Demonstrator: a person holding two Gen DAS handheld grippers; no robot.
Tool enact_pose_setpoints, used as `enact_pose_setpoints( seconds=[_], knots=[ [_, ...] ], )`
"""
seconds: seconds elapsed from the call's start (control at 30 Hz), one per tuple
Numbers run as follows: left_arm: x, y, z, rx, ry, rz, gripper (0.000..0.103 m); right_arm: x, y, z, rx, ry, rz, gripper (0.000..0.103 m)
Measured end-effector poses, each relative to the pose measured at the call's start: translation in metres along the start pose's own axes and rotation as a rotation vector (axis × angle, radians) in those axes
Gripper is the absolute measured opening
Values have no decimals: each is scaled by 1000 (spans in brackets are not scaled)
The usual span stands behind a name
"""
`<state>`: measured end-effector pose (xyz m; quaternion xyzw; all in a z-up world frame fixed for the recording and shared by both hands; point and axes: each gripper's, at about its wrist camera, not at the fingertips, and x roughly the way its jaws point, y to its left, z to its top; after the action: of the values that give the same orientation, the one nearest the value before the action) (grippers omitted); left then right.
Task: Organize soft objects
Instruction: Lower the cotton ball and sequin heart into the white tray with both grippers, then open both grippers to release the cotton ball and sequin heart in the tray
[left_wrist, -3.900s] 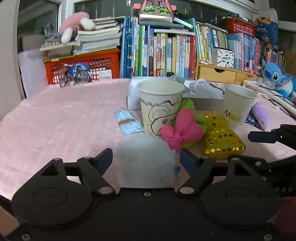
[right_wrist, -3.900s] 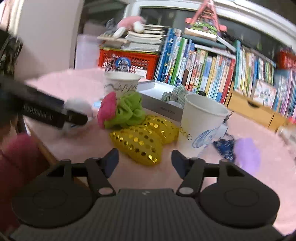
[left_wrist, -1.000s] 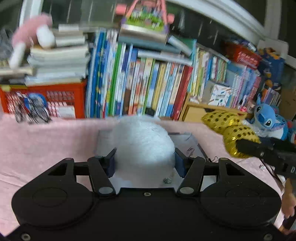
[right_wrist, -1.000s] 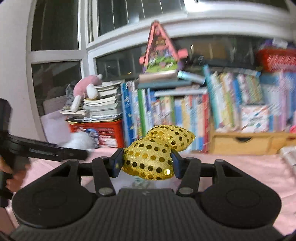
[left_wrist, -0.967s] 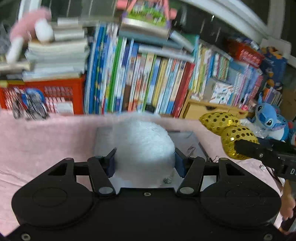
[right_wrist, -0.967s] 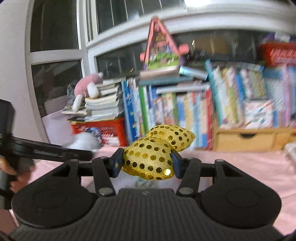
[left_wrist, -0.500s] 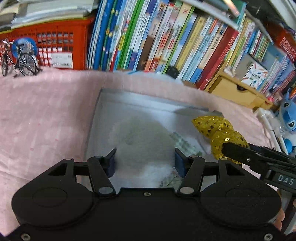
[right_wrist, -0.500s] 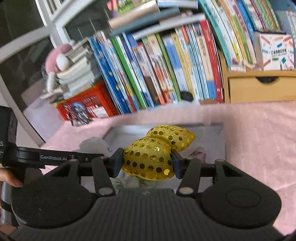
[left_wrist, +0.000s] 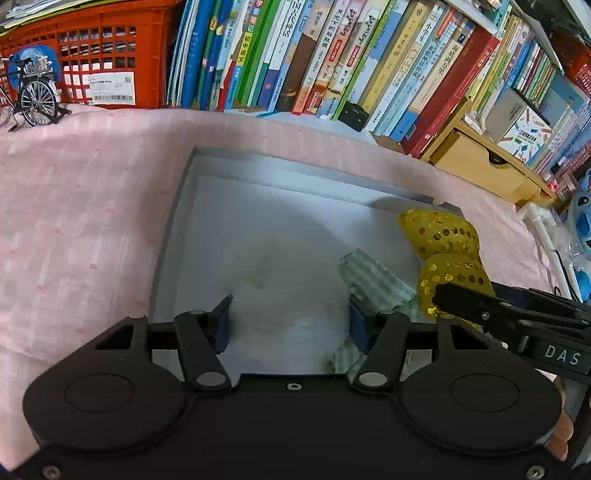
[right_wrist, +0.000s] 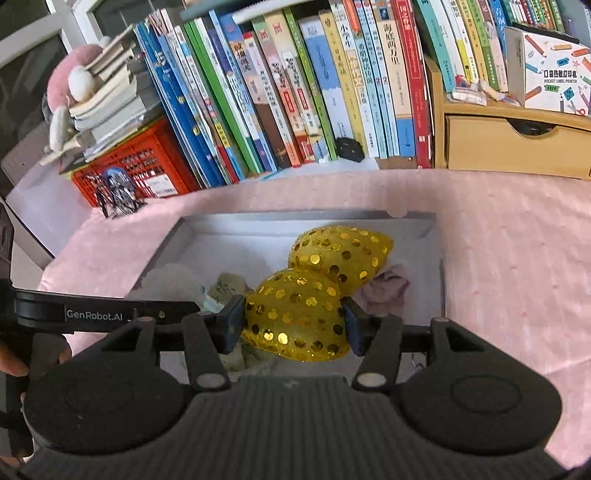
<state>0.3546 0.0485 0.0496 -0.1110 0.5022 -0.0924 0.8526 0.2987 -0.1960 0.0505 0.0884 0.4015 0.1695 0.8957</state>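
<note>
White pompom (left_wrist: 288, 280) clamped in left claw (left_wrist: 288, 317), low over the grey box (left_wrist: 177, 218). Gold sequin bow (right_wrist: 306, 302) gripped by right claw (right_wrist: 293, 325) at the pompom's 3 o'clock, above the box. Advice: lower both fully before letting go, avoiding the green cloth (left_wrist: 373, 280).

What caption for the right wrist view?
Right gripper holds gold sequined bow over the grey box.

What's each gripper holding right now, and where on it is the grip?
The left gripper clamps the white fluffy pom-pom across its sides. The right gripper pinches the gold sequin bow by its nearer lobe. Both are over the grey box.
</note>
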Motion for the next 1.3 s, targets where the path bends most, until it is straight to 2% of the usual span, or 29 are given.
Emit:
enact_pose_setpoints(
  seconds=[0.2, 0.37, 0.43, 0.73, 1.0, 1.3],
  knots=[
    [5, 2, 2, -20, 23, 0, 59, 9, 0, 0, 22, 50, -22, 61],
    [3, 3, 4, -25, 24, -1, 71, 8, 1, 2, 23, 50, -21, 67],
    [0, 4, 5, -25, 15, 0, 77, 6, 1, 3, 27, 49, -19, 74],
    [-24, -2, 3, 17, -38, 8, 85, -4, -1, 1, 37, 31, -5, 82],
    [-57, -10, -12, 75, -110, -2, 89, -31, 8, -4, 6, -29, 4, 85],
    [-101, -10, -41, 126, -205, -18, 91, -84, 18, -24, -71, -170, -1, 88]
  ],
)
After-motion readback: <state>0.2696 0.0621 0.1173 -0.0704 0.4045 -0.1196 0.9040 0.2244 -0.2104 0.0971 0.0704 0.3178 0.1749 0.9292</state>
